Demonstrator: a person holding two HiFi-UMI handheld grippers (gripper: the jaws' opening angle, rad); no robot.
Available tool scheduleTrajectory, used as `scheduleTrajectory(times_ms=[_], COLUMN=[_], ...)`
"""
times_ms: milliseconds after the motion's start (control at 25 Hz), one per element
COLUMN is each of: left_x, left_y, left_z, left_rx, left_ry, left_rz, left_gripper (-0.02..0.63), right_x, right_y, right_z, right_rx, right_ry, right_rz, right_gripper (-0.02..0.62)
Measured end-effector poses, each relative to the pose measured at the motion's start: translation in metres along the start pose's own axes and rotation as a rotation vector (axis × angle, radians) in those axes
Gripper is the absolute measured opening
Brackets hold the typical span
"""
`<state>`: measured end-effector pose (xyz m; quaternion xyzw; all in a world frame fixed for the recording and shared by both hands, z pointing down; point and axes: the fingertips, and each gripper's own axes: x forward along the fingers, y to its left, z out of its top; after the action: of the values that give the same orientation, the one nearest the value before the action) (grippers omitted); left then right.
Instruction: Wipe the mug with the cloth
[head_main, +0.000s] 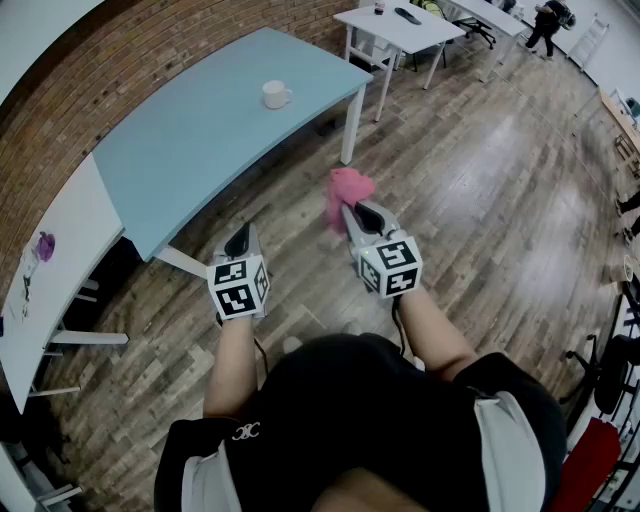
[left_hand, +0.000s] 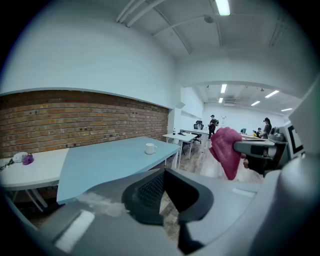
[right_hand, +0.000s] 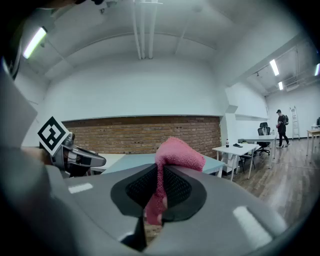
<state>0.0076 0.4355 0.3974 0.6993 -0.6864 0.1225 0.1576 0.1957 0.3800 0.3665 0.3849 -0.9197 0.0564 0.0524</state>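
- The right gripper (head_main: 361, 214) has its jaws clamped on a fuzzy pink cloth (head_main: 346, 190), which bunches up over the jaw tips and droops down.
- The left gripper (head_main: 239, 240) is closed tight on nothing, level with the right one above the wood floor (head_main: 480, 200).
- The mug (head_main: 275, 95), small and white, stands upright on the light blue table (head_main: 190, 140), ahead of both grippers and well apart from them.

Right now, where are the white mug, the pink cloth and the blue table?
White ceramic mug (head_main: 274, 95), head view, its body.
Pink fabric cloth (head_main: 348, 192), head view, bunched middle.
Light-blue table (head_main: 200, 140), head view, bare top.
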Motion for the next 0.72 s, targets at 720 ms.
scheduleTrajectory(times_ms=[720], left_x=[0.002], left_y=[0.007], left_z=[-0.005], left_rx=[0.01], left_ry=[0.023], left_rz=[-0.002], left_gripper=[0.006], right_x=[0.007], right_y=[0.004], right_z=[0.002], right_rx=[0.06], right_ry=[-0.044], right_rz=[0.002], right_gripper=[0.035])
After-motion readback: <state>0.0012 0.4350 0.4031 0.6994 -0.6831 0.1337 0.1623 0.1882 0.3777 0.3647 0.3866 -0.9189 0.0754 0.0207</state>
